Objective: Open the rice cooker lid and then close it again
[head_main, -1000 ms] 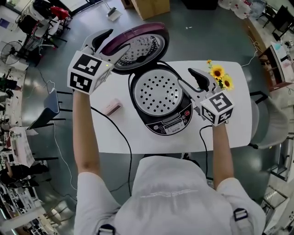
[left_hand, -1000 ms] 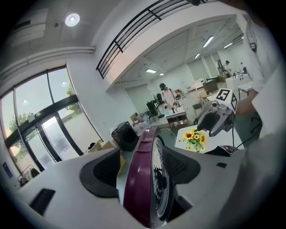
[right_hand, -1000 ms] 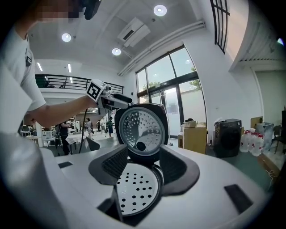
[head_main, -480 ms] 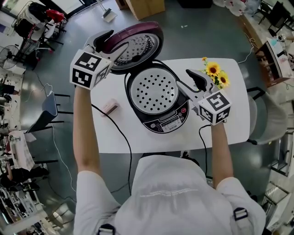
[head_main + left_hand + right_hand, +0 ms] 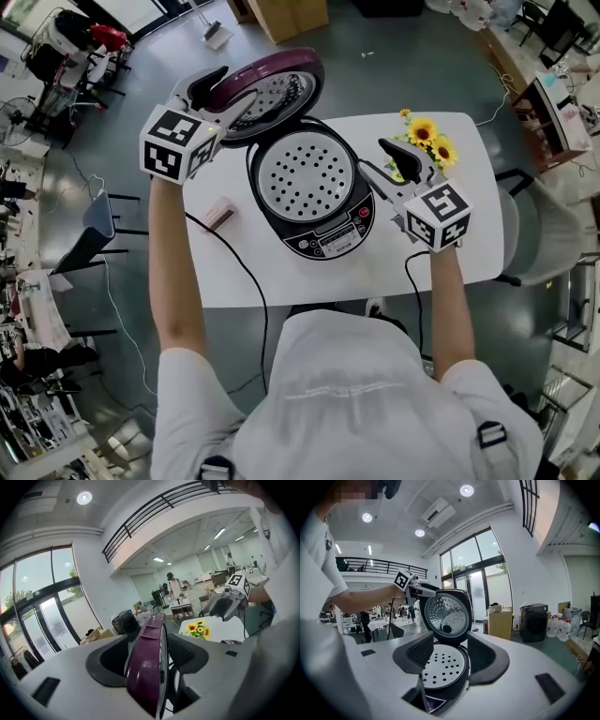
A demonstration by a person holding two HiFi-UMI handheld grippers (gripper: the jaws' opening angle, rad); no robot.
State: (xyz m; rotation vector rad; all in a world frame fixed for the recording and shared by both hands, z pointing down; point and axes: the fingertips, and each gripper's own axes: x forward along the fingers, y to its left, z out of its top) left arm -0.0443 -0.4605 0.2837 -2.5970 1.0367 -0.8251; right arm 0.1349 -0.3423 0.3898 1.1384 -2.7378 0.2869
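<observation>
- 1 rice cooker (image 5: pixel 314 202): on tabletop (image 5: pixel 441 258), lid (image 5: pixel 272 94) raised at rear.
- Left claw (image 5: pixel 150 656): closing, lid rim between its pads, not yet clamped.
- Right claw (image 5: pixel 447 656): apart, empty, beside cooker.
- Advice: seat rim squarely, then swing lid down slowly.

Right gripper (image 5: pixel 449 654) jaws apart; rice cooker (image 5: pixel 440 686) beyond, lid (image 5: pixel 446 615) upright, perforated plate (image 5: pixel 442 667), probably steamer, inside.

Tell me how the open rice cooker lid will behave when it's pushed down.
The lid looks rigid, a thick purple shell with a metal inner plate, so it shouldn't flex. Hinged at the rear, it will probably swing in an arc, not slide. The squat cooker body seems unlikely to tip.
</observation>
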